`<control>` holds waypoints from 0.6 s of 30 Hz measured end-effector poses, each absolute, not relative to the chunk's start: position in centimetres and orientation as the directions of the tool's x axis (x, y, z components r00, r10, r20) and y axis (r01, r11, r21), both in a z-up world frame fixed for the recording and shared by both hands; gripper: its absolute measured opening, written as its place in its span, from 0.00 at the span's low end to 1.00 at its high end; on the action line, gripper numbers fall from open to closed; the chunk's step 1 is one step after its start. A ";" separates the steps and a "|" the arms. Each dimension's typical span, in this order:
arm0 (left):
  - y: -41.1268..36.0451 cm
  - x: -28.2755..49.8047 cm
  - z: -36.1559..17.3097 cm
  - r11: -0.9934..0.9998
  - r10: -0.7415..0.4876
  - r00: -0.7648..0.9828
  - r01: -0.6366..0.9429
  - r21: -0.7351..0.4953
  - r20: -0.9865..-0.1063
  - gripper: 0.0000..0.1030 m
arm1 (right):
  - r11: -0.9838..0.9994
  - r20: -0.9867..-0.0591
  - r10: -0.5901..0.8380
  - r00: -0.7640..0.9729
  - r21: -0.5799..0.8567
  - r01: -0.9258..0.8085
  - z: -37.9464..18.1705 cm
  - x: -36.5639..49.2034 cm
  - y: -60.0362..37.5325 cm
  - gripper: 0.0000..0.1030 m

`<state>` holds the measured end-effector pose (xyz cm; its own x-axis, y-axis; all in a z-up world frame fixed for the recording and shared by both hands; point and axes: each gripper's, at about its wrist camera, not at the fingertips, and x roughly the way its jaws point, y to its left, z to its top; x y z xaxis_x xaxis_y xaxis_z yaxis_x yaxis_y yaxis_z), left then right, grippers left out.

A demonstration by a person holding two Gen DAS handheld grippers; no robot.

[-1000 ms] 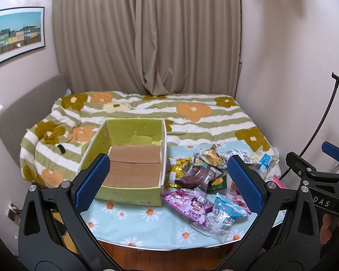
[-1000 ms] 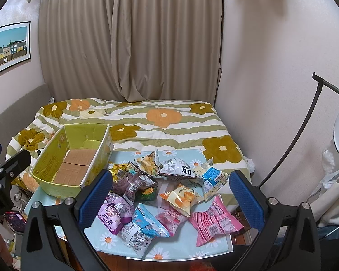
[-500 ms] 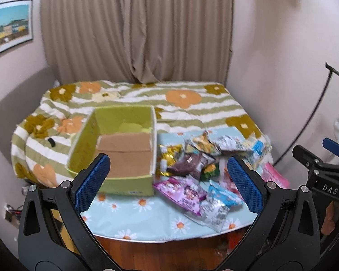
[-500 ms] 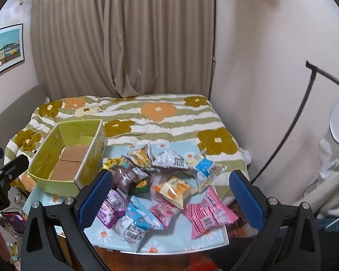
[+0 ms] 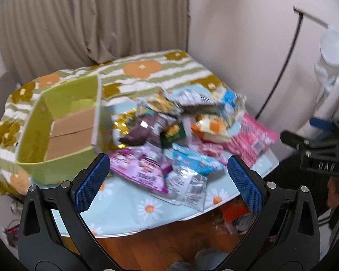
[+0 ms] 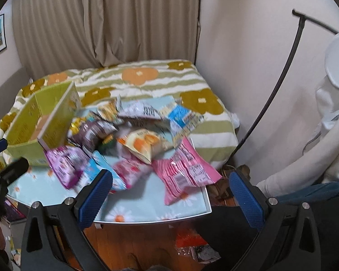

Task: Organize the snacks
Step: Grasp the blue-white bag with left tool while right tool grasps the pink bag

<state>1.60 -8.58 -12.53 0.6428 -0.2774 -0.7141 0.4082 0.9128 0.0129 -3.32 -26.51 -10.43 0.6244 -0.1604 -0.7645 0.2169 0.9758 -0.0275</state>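
A pile of snack packets lies on a small daisy-print table. An empty green cardboard box stands at its left, also in the right wrist view. A purple packet, a blue-white packet, an orange packet and a pink striped packet lie nearest. My left gripper is open and empty above the table's front edge. My right gripper is open and empty, near the front right corner.
A bed with a striped flower quilt lies behind the table. A curved black lamp pole and white fabric stand at the right by the wall. Wooden floor with clutter lies under the table.
Both grippers have moved closer to the table and swung right; the view is blurred by motion. The snacks and box now fill more of both views. Both grippers stay open.
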 end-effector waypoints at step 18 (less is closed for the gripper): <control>-17.1 5.1 -24.5 0.836 -0.108 0.565 0.498 0.233 -0.818 0.96 | 0.997 -0.845 -0.062 0.530 -0.024 0.079 -19.2 3.0 -32.6 1.00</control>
